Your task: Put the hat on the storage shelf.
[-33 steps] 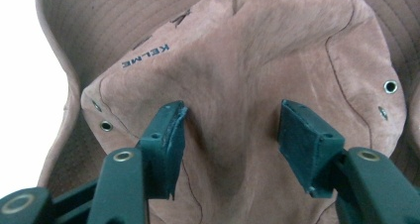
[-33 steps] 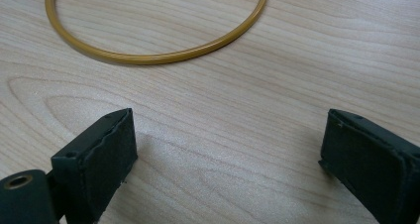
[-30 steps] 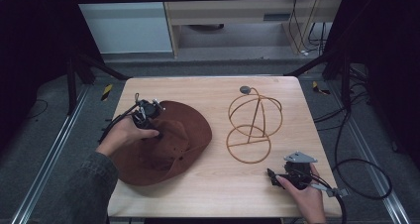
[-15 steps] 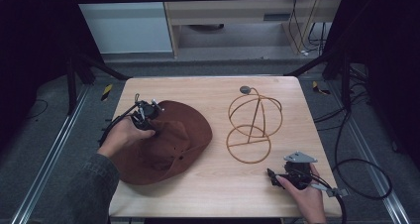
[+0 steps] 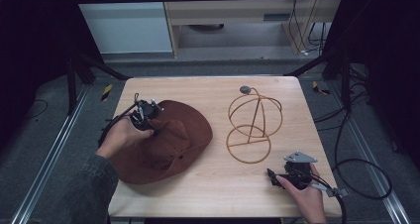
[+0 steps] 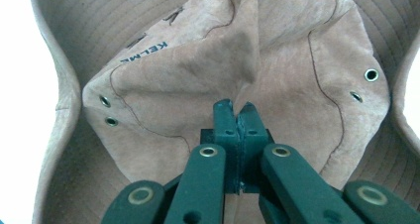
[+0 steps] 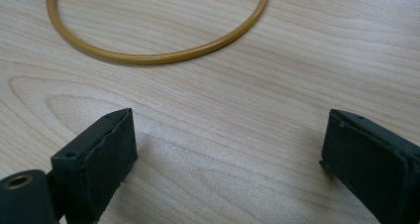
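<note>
Brown suede hat (image 5: pixel 166 147) lies flat on the left half of the wooden table (image 5: pixel 208 194), brim spread, with its crown toward the person's left hand (image 5: pixel 121 135). Well apart to its right stands the gold wire hat stand (image 5: pixel 251 125), a ring base with a domed cage on top, and nothing hangs on it yet. By my reading the work is to get the hat onto that stand, and it is only at its first step: the pick-up is made, the lift and carry are all left

The left gripper (image 6: pixel 236 116) has just been closing, and in the left gripper view its two jaws now stand pressed together with a fold of the hat's soft crown pinched between them; the suede puckers upward from the pinch toward the top of the crown. Eyelets show on either side of that fold, so the grip sits near the middle of the crown rather than on the brim

The right gripper (image 7: pixel 228 144) rests low over bare tabletop at the near right corner, jaws spread wide with nothing between them. The stand's base ring (image 7: pixel 153 55) lies just ahead of it, not touching. The hat is well apart from this gripper
</note>
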Tool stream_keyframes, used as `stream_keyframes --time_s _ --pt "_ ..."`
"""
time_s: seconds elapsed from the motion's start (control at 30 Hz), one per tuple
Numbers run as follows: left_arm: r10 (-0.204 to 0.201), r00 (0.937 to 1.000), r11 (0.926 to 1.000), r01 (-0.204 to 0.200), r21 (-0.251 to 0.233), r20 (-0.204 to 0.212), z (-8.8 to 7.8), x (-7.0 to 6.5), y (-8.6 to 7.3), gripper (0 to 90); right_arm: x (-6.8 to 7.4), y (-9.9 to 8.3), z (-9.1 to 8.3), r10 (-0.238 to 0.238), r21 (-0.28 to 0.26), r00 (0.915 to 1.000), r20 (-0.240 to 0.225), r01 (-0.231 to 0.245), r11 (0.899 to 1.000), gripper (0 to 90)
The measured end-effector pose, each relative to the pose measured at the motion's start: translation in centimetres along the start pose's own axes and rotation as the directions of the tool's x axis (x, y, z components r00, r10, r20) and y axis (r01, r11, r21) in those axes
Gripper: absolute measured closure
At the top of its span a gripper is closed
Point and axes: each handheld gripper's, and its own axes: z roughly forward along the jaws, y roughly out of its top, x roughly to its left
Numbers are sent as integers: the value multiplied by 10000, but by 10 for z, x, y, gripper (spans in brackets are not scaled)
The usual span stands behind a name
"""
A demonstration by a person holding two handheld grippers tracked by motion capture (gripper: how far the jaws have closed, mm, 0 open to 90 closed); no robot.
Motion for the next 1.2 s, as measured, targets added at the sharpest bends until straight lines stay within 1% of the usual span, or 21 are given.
stream_keyframes --time_s 0.03,0.17,0.23,0.27,0.43,0.57,0.6,0.7,0.77,0.8,0.83,0.9,0.93,1.0,1.07,1.1,1.17,1.2 --pt "-1 10000 10000 1 -26 -3 -1 0 0 893 0 0 0 1 -1 10000 0 -1 10000 70" --pt "199 9997 9997 -201 -147 -115 -7 -1 0 894 0 0 0 0 -2 10000 -9 0 10000 70" --pt "342 9993 9991 -346 -237 -144 -12 -2 0 894 0 0 0 -1 -2 10000 -9 1 10000 70" --pt "323 9994 9990 -327 -291 -148 -13 -3 0 894 0 0 0 0 0 10000 -9 0 10000 70" --pt "549 9981 9970 -563 -539 -274 -25 -6 0 895 0 0 0 3 -2 10000 -8 -3 10000 70" --pt "663 9971 9929 -696 -969 -373 -37 -7 -1 895 0 0 0 -6 -2 10000 -8 6 10000 69" --pt "620 9974 9913 -660 -1137 -378 -40 -8 -2 894 0 0 0 -3 0 10000 -8 3 10000 70" --pt "727 9964 9852 -784 -1526 -428 -48 -9 -4 894 0 0 0 -3 -2 10000 -7 3 10000 70" --pt "735 9963 9799 -806 -1824 -453 -54 -10 -6 894 0 0 0 -5 0 10000 -7 5 10000 70" --pt "809 9954 9767 -893 -1953 -506 -58 -10 -8 895 0 0 0 -13 1 10000 -12 13 10000 70" --pt "719 9961 9726 -814 -2179 -511 -61 -11 -9 894 0 0 0 -6 0 10000 -5 6 10000 70" --pt "738 9957 9658 -852 -2449 -555 -67 -11 -11 894 0 0 0 -5 -3 10000 -4 5 10000 69" --pt "649 9965 9582 -768 -2757 -524 -72 -11 -13 894 0 0 0 -10 -8 10000 -3 10 10000 70" --pt "605 9968 9502 -735 -3029 -520 -78 -12 -15 895 0 0 0 -9 -7 10000 -4 9 10000 70" --pt "634 9962 9390 -799 -3345 -601 -88 -13 -16 895 0 0 0 -11 -7 10000 -3 11 10000 70" --pt "652 9959 9355 -827 -3435 -622 -92 -13 -16 895 0 0 0 1 -14 10000 -13 -1 10000 70" --pt "613 9960 9219 -813 -3789 -645 -100 -14 -16 894 0 0 0 -5 -12 10000 -13 5 10000 70" --pt "644 9956 9194 -857 -3839 -680 -103 -15 -16 895 0 0 0 -9 -12 10000 -13 9 10000 70"
